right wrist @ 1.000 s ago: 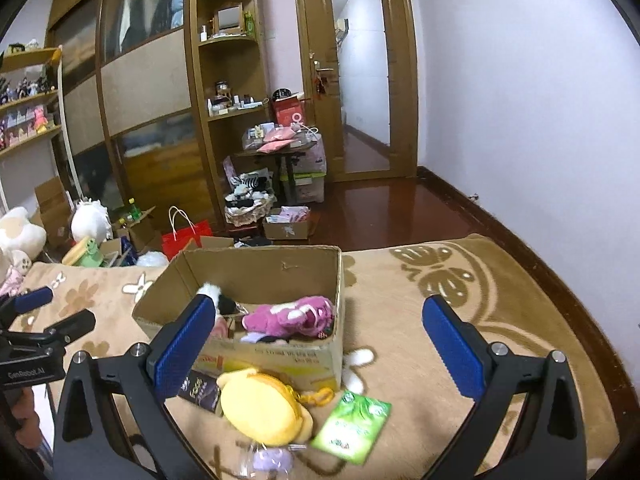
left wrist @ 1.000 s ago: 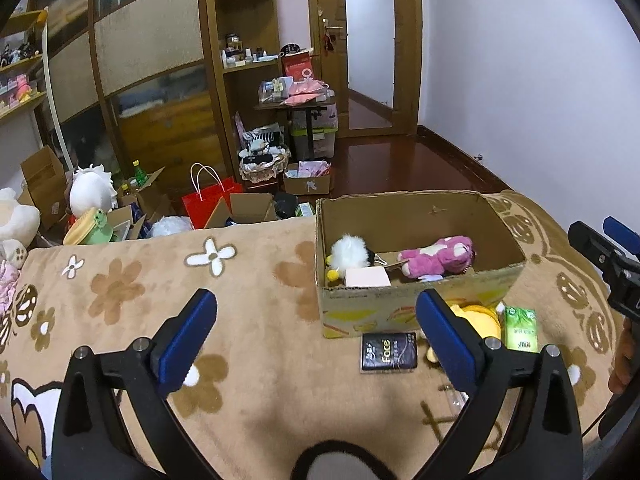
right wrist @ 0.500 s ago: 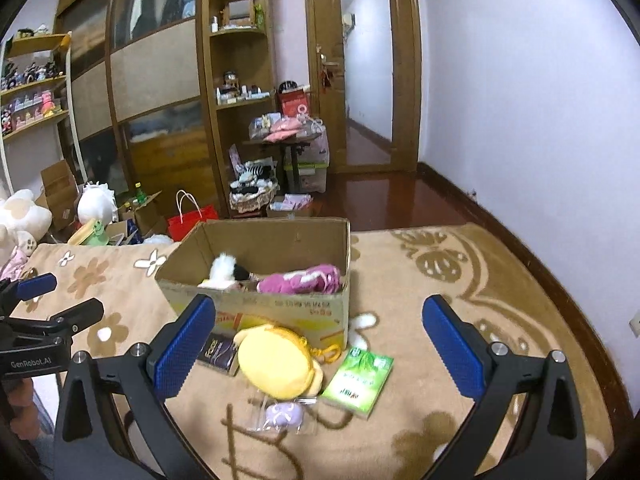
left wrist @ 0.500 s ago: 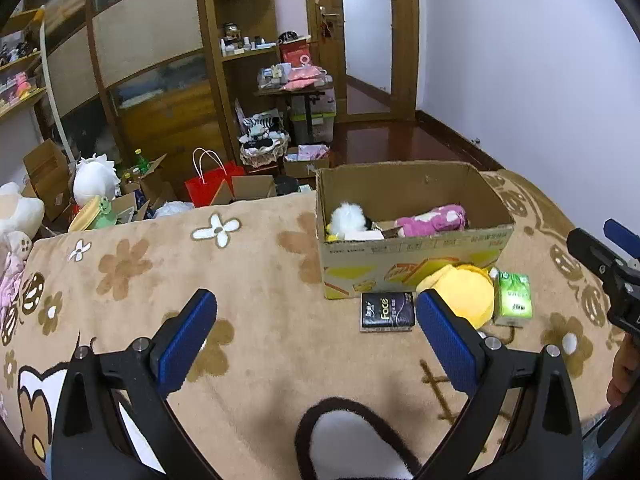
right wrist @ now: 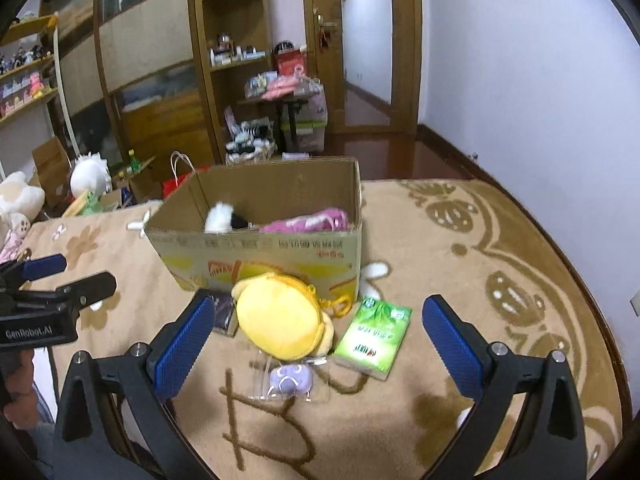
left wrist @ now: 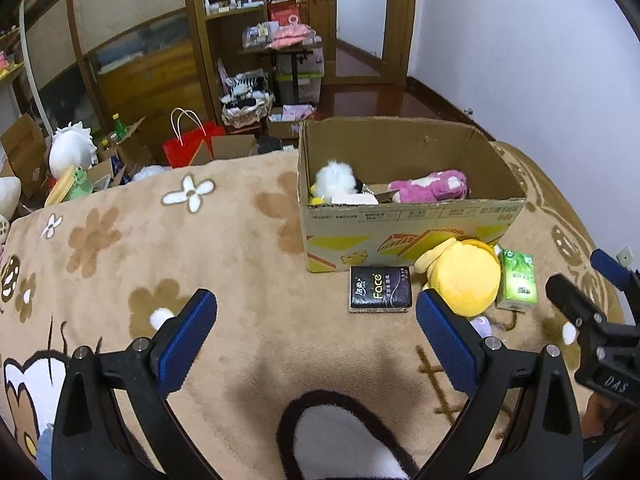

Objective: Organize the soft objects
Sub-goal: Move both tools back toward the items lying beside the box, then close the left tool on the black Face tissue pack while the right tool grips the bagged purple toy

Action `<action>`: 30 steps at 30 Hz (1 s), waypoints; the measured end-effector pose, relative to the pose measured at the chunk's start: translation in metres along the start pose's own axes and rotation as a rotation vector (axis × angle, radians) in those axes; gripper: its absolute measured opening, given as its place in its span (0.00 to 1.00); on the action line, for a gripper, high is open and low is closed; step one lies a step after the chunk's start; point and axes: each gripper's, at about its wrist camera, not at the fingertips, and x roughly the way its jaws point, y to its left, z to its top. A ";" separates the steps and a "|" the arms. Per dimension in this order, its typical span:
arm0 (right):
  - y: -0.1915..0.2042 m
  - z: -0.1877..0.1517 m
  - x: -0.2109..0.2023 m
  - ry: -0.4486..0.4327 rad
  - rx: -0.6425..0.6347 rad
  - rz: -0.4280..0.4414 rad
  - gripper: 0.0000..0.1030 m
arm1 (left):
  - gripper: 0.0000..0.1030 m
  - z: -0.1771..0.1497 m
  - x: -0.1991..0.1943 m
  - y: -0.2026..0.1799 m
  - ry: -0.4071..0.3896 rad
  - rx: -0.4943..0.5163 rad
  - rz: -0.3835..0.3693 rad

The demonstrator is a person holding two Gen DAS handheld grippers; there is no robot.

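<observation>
Blanket: yellow plush between open right gripper fingers.

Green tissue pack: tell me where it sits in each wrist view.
Left wrist: green tissue pack at right of centre, right of the yellow plush.
Right wrist: pack low centre, again right of the plush.
Shared landmark: the cardboard box just behind both.

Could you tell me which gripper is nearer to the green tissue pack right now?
Right. The right gripper hangs open just in front of the green tissue pack; the left gripper is open farther off to its left.
</observation>
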 end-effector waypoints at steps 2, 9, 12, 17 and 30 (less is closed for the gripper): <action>0.000 -0.001 0.007 0.023 0.001 -0.006 1.00 | 0.96 0.002 0.008 -0.002 0.018 0.006 -0.003; 0.003 -0.011 0.032 0.089 -0.021 -0.041 1.00 | 0.96 0.008 0.034 -0.009 0.070 0.029 -0.011; 0.005 -0.015 0.040 0.108 -0.035 -0.057 1.00 | 0.96 0.010 0.047 -0.010 0.098 0.025 -0.023; 0.011 -0.021 0.053 0.143 -0.047 -0.059 1.00 | 0.96 0.010 0.065 -0.012 0.141 0.020 -0.045; 0.015 -0.037 0.083 0.253 -0.020 -0.039 1.00 | 0.96 0.007 0.098 -0.034 0.217 0.098 -0.076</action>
